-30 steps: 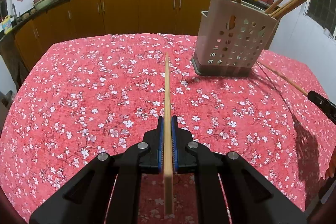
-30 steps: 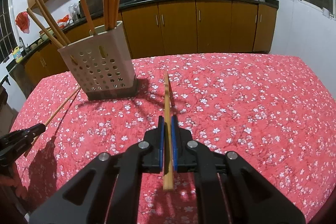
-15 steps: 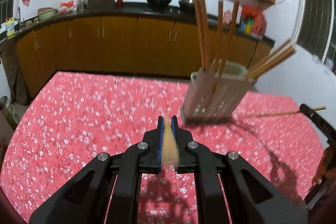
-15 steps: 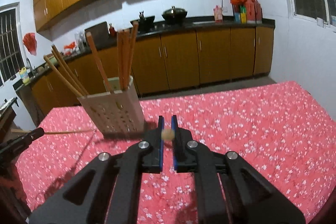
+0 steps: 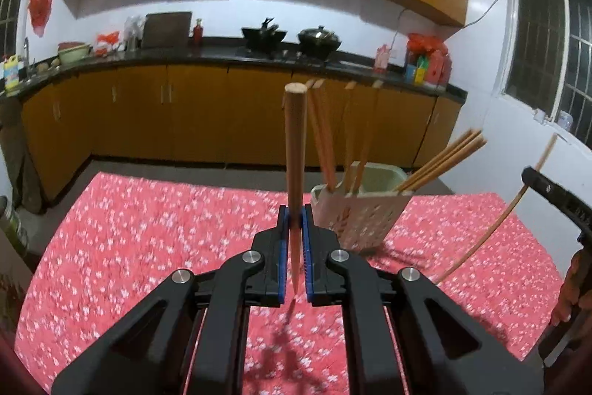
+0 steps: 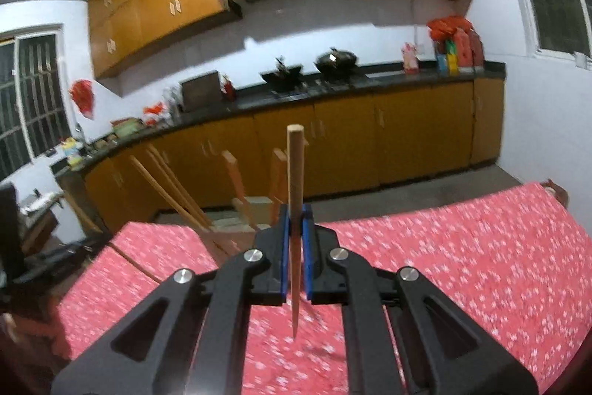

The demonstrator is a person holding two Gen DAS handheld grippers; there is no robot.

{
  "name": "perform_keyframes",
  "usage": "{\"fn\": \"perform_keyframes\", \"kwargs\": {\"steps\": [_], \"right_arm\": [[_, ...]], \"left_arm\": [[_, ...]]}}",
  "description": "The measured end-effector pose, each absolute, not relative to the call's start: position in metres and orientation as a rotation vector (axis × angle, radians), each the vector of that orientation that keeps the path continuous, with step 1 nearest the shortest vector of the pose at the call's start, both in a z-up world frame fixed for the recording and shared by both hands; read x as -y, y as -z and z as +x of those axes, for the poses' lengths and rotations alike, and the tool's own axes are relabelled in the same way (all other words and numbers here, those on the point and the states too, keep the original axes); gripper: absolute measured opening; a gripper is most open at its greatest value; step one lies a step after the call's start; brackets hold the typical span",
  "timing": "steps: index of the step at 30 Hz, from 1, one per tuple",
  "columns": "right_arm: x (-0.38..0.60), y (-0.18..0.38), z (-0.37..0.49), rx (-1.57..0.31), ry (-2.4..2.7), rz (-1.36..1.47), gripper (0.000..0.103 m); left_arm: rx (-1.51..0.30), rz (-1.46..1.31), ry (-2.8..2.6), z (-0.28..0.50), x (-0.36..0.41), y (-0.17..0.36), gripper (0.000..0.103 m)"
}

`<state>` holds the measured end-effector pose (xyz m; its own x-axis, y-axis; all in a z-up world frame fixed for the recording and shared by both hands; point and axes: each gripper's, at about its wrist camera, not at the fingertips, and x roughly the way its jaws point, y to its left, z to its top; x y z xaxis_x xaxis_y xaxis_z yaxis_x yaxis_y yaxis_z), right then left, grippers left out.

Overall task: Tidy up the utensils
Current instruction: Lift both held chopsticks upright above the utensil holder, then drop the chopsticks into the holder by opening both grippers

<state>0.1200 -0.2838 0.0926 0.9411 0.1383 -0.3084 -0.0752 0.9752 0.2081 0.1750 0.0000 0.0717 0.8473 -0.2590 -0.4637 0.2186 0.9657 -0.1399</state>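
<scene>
Left wrist view: the left tongs (image 5: pixel 295 215) are clenched on a wooden chopstick (image 5: pixel 295 150), pinned between the blue pads (image 5: pixel 282 247). This chopstick stands nearly upright, blunt end up and tapered tip hanging just below the pads, above the bench (image 5: pixel 148 228) with its red floral cloth. Far right of the tongs, a pale perforated utensil holder (image 5: pixel 364 210) stands on the cloth. It contains several chopsticks: an upright group (image 5: pixel 325 143) at its left side and a leaning group (image 5: pixel 444 161) fanned to the right. At the right edge, the right tongs (image 5: pixel 555 195) appear as a black bar carrying a second chopstick (image 5: pixel 495 221), which slants up toward the wall. Part of a hand (image 5: pixel 573 287) shows below that bar. A dark counter (image 5: pixel 207 56) with two woks runs along the far wall. Right wrist view: the right tongs (image 6: pixel 295 219) are clenched on the second chopstick (image 6: pixel 295 180), held nearly upright, blunt end up, thin tip below the pads and over the cloth-covered bench (image 6: pixel 462 265). The utensil holder (image 6: pixel 240 213) sits just beyond and left of the tongs, blurred and partly hidden by them; its chopsticks (image 6: pixel 174 187) lean out to the left. The picture is motion-blurred, so finer detail of the holder cannot be read.
</scene>
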Motion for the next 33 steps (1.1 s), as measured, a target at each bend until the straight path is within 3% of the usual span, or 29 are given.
{"fn": "perform_keyframes", "kwargs": {"steps": [9, 16, 30, 31, 33], "right_arm": [[0.257, -0.171, 0.116, -0.1, -0.178, 0.184, 0.008], [0.254, -0.184, 0.14, -0.009, -0.113, 0.173, 0.008], [0.25, -0.132, 0.209, -0.174, -0.092, 0.183, 0.008], [0.249, -0.13, 0.21, -0.185, -0.097, 0.186, 0.009], [0.249, -0.129, 0.207, -0.181, -0.094, 0.185, 0.022]], "left_arm": [[-0.365, -0.095, 0.345, 0.176, 0.025, -0.135, 0.008], [-0.252, -0.135, 0.349, 0.186, 0.043, -0.169, 0.007], [-0.353, -0.119, 0.275, 0.238, 0.06, -0.12, 0.008], [-0.368, -0.127, 0.277, 0.241, 0.059, -0.117, 0.008], [-0.363, -0.141, 0.278, 0.237, 0.055, -0.117, 0.008]]}}
